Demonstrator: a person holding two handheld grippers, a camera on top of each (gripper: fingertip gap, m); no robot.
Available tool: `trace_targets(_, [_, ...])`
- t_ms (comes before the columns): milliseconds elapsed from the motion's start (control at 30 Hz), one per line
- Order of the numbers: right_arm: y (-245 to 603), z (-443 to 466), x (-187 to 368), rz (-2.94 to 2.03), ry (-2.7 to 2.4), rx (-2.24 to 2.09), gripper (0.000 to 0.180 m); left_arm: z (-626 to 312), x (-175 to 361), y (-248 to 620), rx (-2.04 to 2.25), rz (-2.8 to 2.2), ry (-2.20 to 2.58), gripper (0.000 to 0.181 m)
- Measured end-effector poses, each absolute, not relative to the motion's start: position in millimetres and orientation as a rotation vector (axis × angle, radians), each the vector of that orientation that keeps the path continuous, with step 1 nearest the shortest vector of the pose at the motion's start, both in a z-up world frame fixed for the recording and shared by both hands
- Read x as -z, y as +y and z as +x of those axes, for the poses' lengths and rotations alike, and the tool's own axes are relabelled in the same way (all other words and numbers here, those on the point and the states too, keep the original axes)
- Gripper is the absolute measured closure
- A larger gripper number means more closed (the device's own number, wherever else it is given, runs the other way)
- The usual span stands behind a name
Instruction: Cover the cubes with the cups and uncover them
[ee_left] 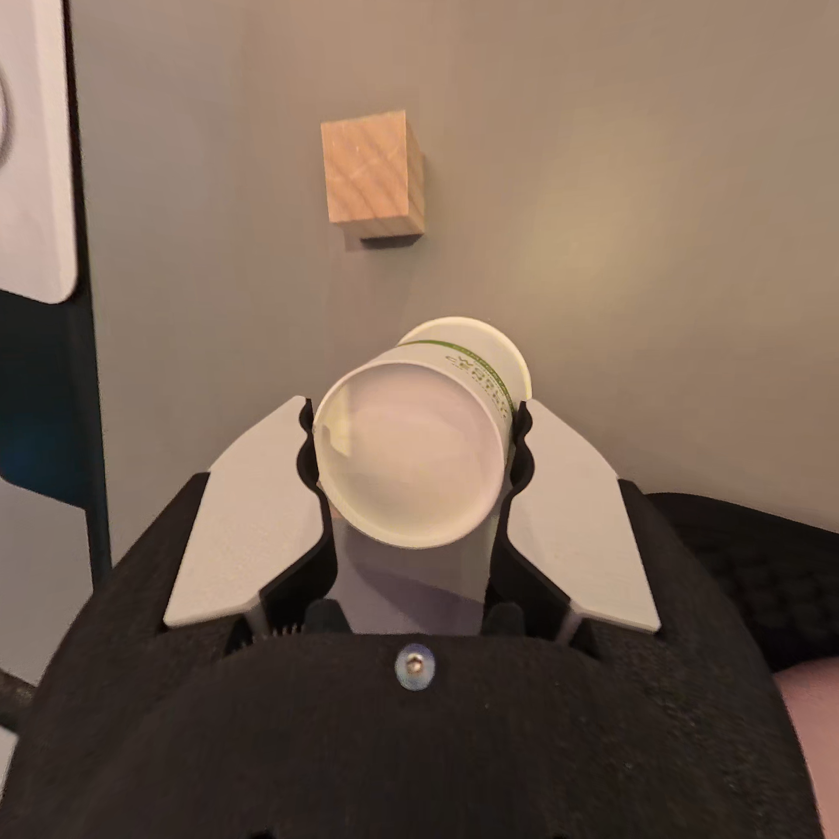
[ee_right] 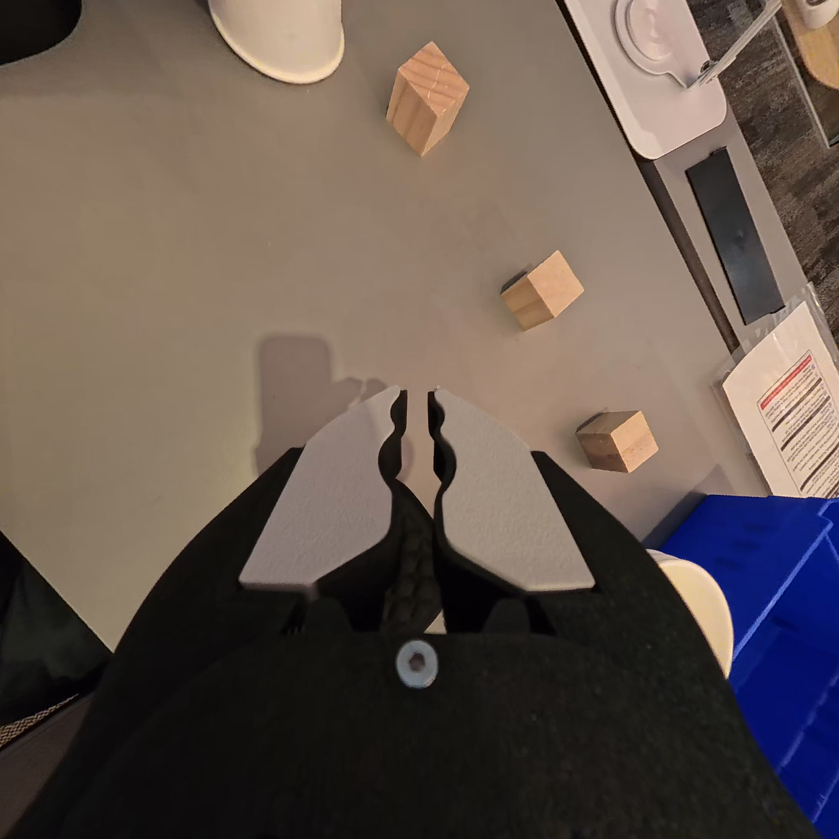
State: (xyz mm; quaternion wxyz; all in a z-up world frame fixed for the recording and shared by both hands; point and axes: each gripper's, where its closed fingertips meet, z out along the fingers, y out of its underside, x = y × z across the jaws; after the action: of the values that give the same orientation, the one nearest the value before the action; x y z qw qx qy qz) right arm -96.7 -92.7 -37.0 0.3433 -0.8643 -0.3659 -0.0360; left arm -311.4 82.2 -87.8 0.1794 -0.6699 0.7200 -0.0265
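— What does your left gripper hold now?

— It is closed on a white paper cup. The two fingers press the cup's wall from both sides, close to its closed bottom. The cup is turned over and tilted: I see its bottom facing my camera, and its open rim points away and down to the grey worktop. I cannot tell if the rim touches the surface.

— And the cube?

— One wooden cube stands on the worktop beyond the cup, a little to the left, apart from it and uncovered. It is near the worktop's left edge, where a white device lies.

— Your right gripper?

— It is nearly closed, only a thin gap between the tips, and it grips nothing. It hangs above the middle of the worktop and points down at bare surface.

— What lies around it?

— Three cubes, all uncovered. The far cube is ahead, the middle cube ahead to the right, the near cube just right of my fingers, toward the worktop's right edge. A cup shows at the far side. A blue bin is at the near right corner.
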Motion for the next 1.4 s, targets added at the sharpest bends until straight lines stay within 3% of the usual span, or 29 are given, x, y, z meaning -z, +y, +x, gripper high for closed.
trace_targets(867, [-96.3, -96.1, 46.9, -2.268, -0.969, 0.059, 0.174, -311.8, 83.4, 87.8, 0.058, -1.912, 1.995, 0.093])
trace_targets(1033, [-96.8, -96.4, 46.9, -2.265, -0.970, 0.056, 0.174, -294.5, 48.5, 73.9, 0.284, -1.722, 1.939, 0.093])
trace_targets(1200, [-92.2, -110.6, 38.0, -2.191, -0.951, -0.026, 0.174, -264.0, -22.4, 32.7, 0.717, -1.353, 1.818, 0.093])
trace_targets(1400, [-90.0, -169.3, -10.6, -1.871, -0.909, -0.355, 0.165, -243.8, -79.4, -10.3, 1.017, -1.038, 1.710, 0.093])
